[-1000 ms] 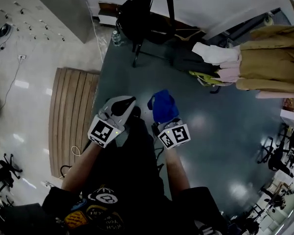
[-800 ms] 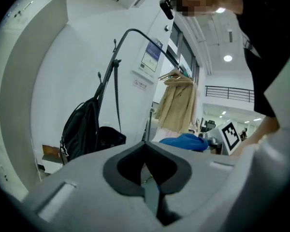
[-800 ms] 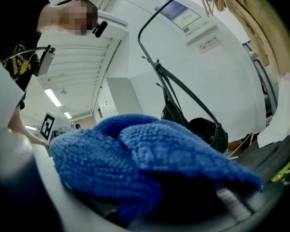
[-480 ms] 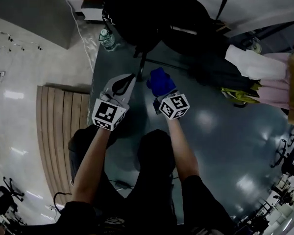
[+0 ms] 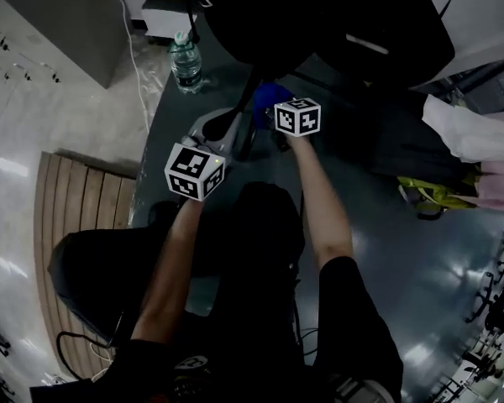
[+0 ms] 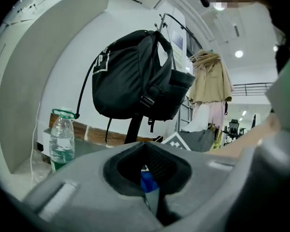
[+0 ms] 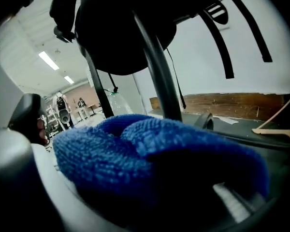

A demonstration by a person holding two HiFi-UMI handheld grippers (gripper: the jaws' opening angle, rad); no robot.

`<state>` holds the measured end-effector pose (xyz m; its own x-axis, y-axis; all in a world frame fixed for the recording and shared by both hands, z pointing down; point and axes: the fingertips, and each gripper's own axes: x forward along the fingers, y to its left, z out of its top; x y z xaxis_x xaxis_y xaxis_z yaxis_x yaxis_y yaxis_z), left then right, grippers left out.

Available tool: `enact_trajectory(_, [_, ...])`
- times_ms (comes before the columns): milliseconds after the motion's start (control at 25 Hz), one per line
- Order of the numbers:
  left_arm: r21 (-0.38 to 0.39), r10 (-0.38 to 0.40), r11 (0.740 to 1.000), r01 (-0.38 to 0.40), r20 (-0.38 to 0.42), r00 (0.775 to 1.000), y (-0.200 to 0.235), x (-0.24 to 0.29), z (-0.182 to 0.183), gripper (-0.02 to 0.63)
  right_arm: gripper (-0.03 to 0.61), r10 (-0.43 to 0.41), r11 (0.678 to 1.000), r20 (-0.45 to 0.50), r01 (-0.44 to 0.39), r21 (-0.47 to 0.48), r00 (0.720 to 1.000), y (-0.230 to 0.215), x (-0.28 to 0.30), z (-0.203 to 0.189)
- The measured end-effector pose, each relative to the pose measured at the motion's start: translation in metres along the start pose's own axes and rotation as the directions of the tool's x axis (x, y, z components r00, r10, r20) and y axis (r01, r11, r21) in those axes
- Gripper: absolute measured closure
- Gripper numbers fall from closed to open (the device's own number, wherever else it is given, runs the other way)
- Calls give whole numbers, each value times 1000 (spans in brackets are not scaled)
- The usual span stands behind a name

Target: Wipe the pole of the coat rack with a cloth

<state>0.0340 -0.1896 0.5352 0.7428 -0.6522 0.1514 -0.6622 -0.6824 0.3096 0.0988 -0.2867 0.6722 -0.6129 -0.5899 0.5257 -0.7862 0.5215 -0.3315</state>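
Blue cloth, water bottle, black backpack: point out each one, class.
blue cloth (image 7: 135, 153), right gripper view, middle of its fold
water bottle (image 6: 62, 141), left gripper view, clear body
black backpack (image 6: 130, 81), left gripper view, front panel

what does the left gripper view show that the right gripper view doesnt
Only the left gripper view: the tan coat hanging in the background, and the left tool with its jaws closed on nothing. Only the right gripper view: the blue cloth filling the foreground, clamped in the right tool, with the rack's pole rising just behind it. Both: the black backpack hanging on the rack, and the cloth, though the left gripper view catches only a blue sliver of it past its jaws.
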Motion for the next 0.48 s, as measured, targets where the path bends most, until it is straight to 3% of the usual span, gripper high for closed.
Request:
enact_trajectory(160, [16,-15,1000,16,-58,998,-17,1,-19,611,571,-7,991,-173,-16,-130,985,24,6,-35])
enact_trajectory(320, [28,20,999,-20,1,1000,-13,7,-2,611,569,49,975,-88,-66,-214,995,67,-11,-70])
enact_trajectory(400, [63,42,997,-41,-2,999,-11,2,1,611,569,86,966,-52,-96,-239,995,83,-16,-84])
enact_trajectory(480, [42,73,996,-72,-8,997,-7,-8,-3,611,569,112,955,-57,-124,-271,992,99,-22,-104])
